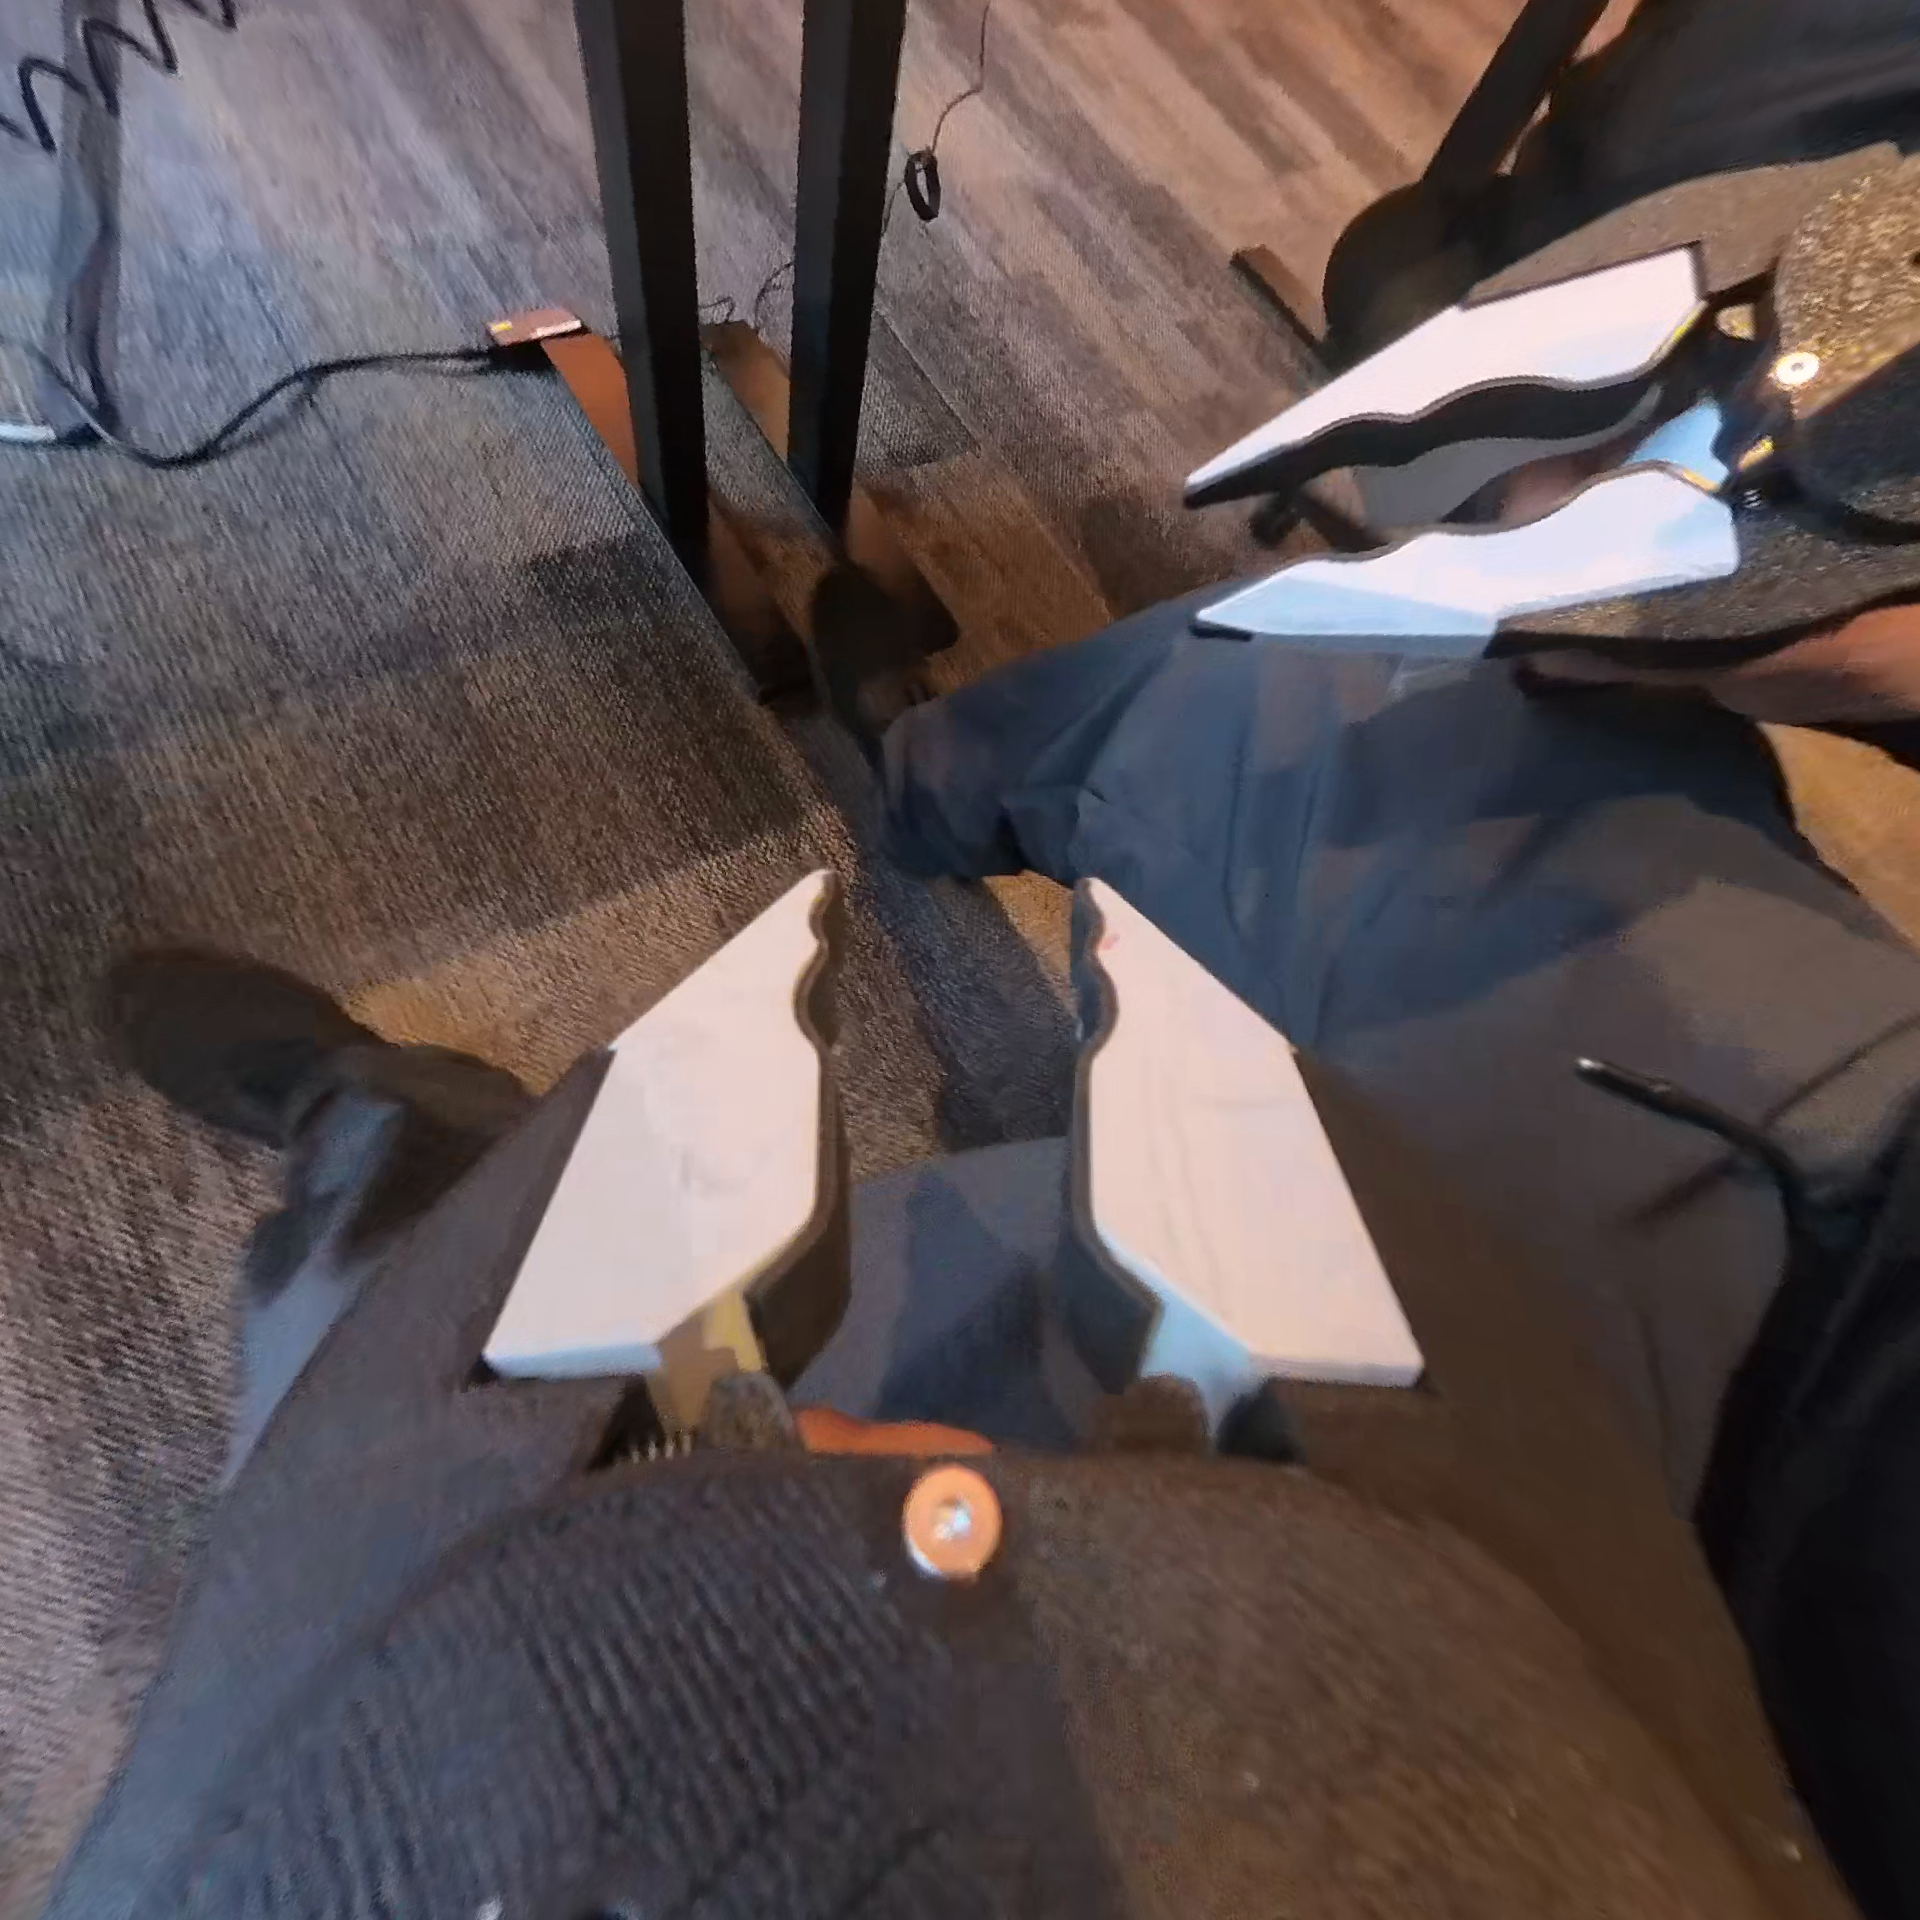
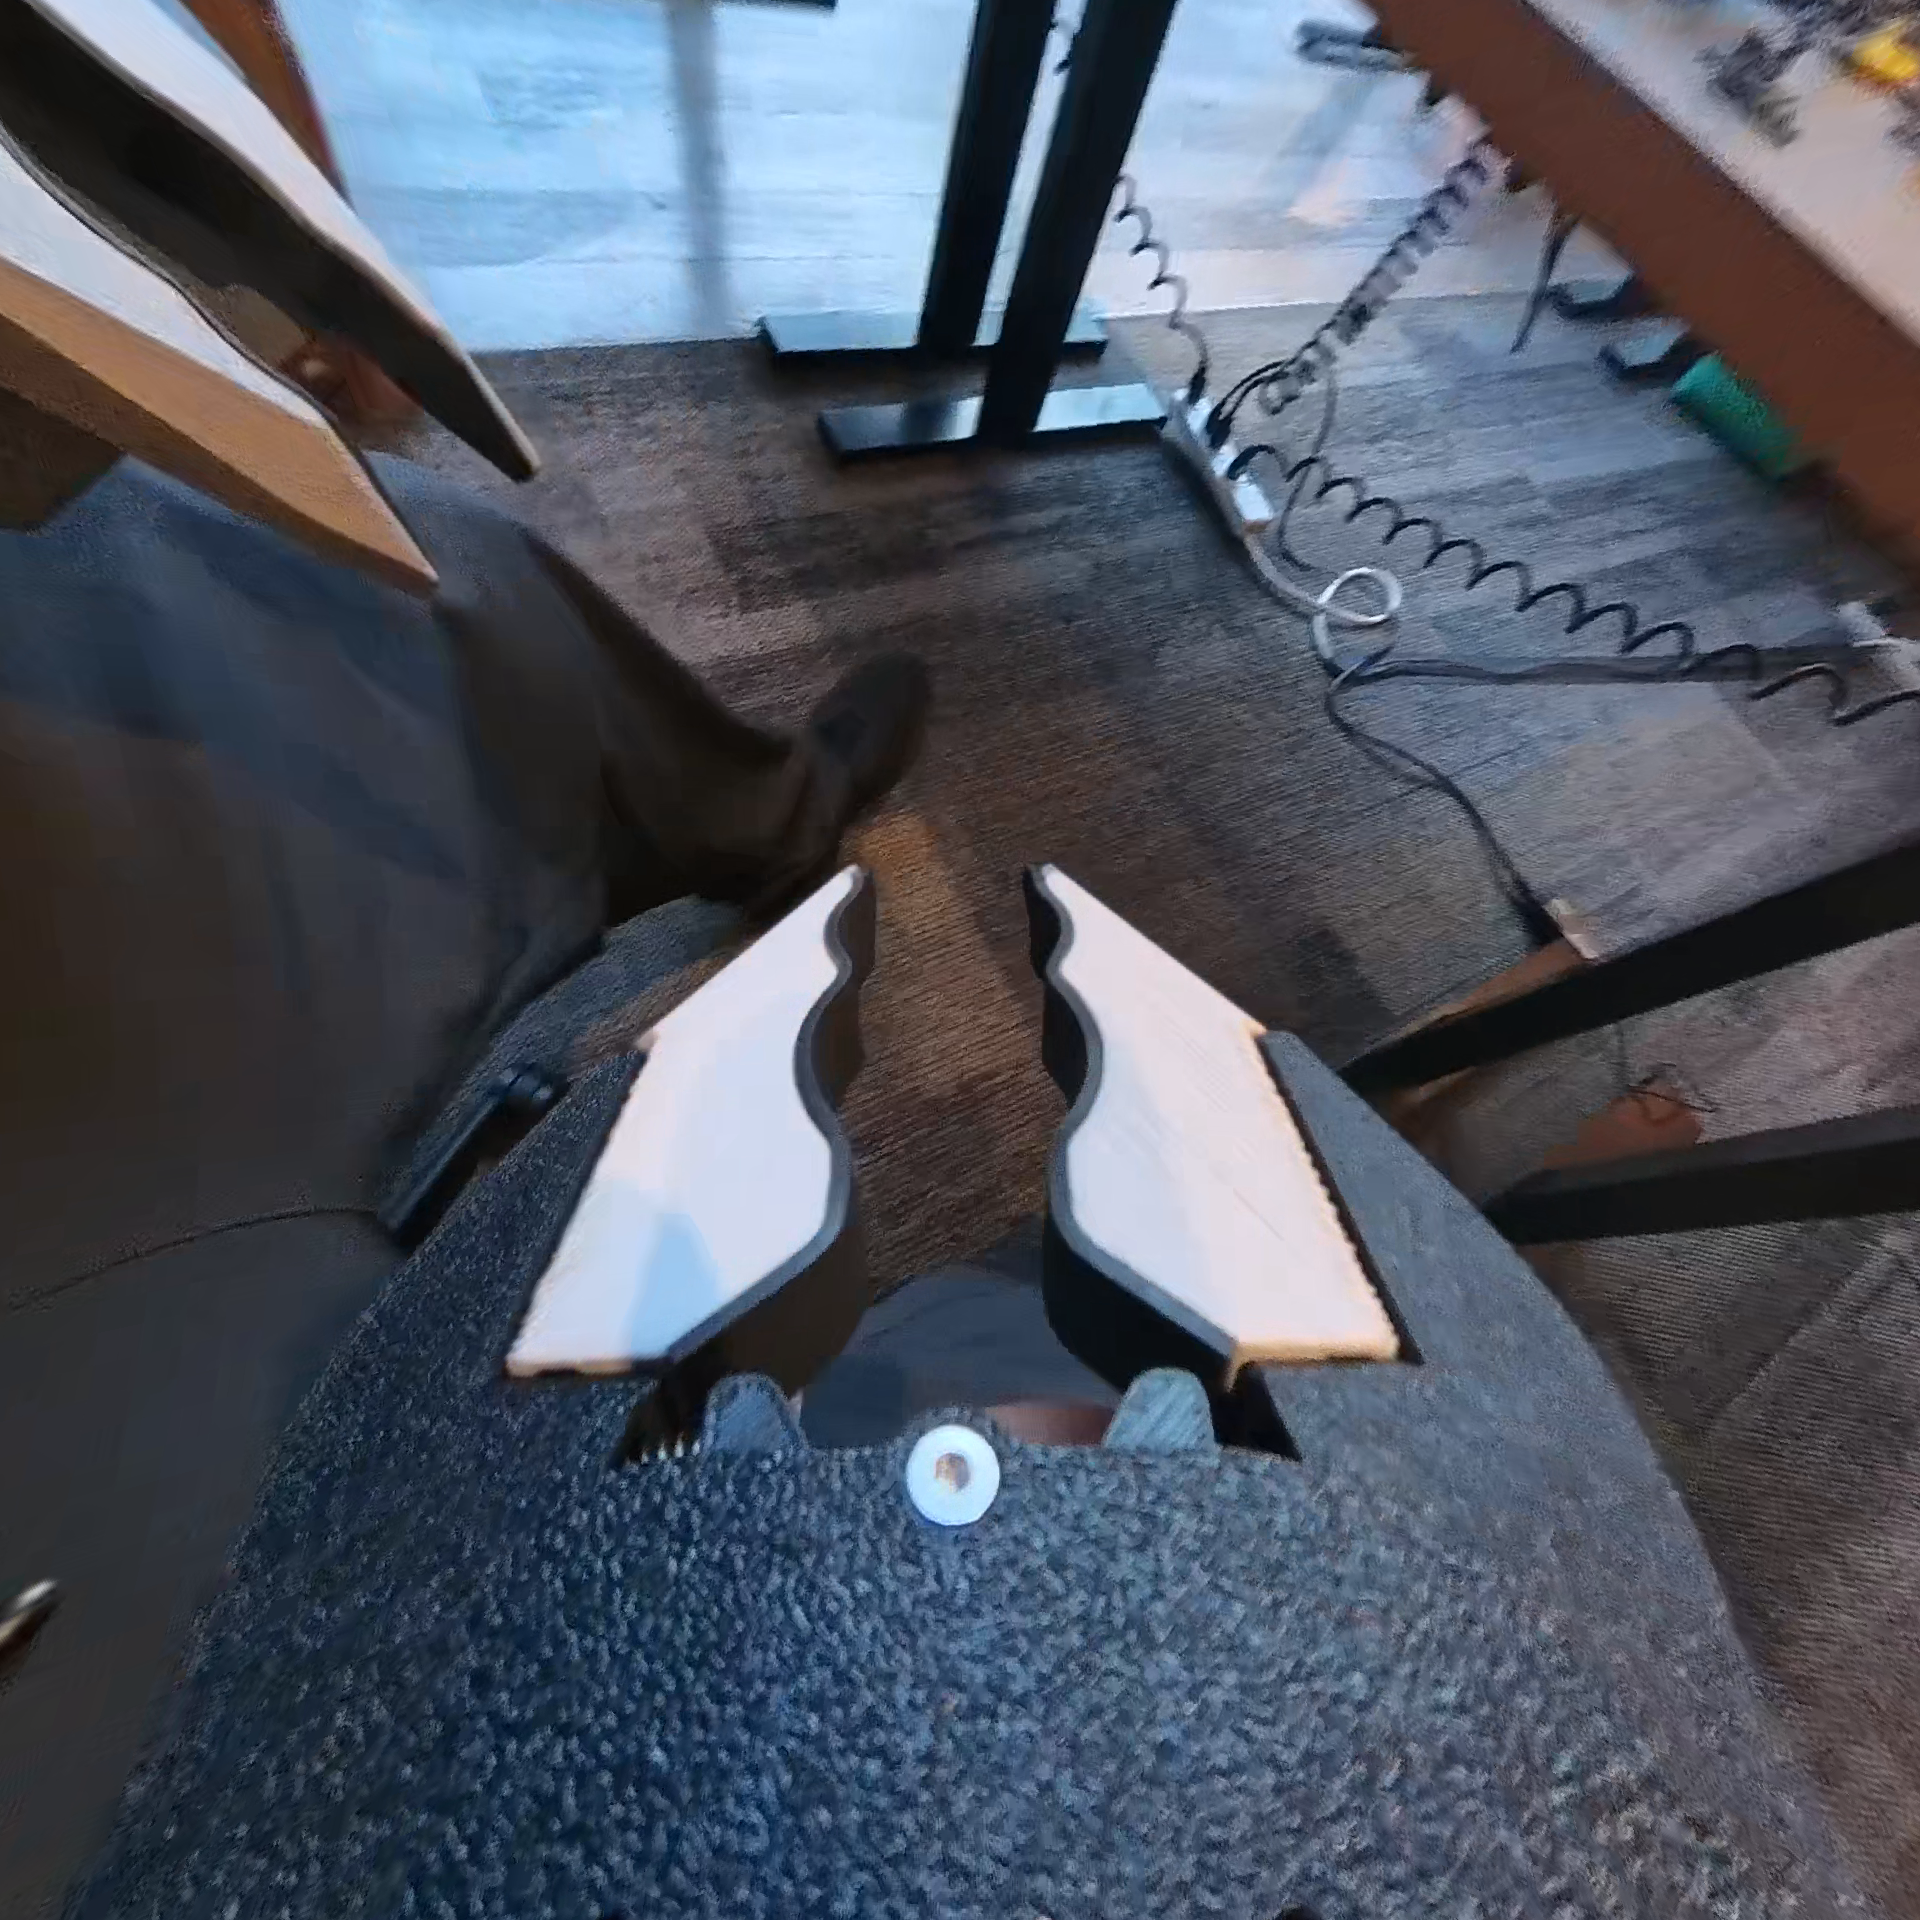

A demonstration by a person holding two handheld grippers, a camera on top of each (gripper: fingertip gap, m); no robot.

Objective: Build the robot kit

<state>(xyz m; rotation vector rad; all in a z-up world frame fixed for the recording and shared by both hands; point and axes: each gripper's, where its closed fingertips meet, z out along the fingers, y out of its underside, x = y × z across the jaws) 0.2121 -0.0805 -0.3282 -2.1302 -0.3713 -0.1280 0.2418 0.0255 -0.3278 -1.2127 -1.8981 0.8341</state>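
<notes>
Above carpet [image 1: 364, 727] | left claw [image 1: 951, 904] open, empty | right claw [image 2: 945, 883] open, empty (over trouser leg [image 2: 260, 831]) | nothing to grasp

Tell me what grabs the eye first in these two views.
The pale-fingered left claw and right claw stand out first, both open and empty, pointed down over the grey carpet. Under them lies a person's trouser leg, ending in a dark shoe. Coiled black cables trail across the floor by the black desk legs.
</notes>
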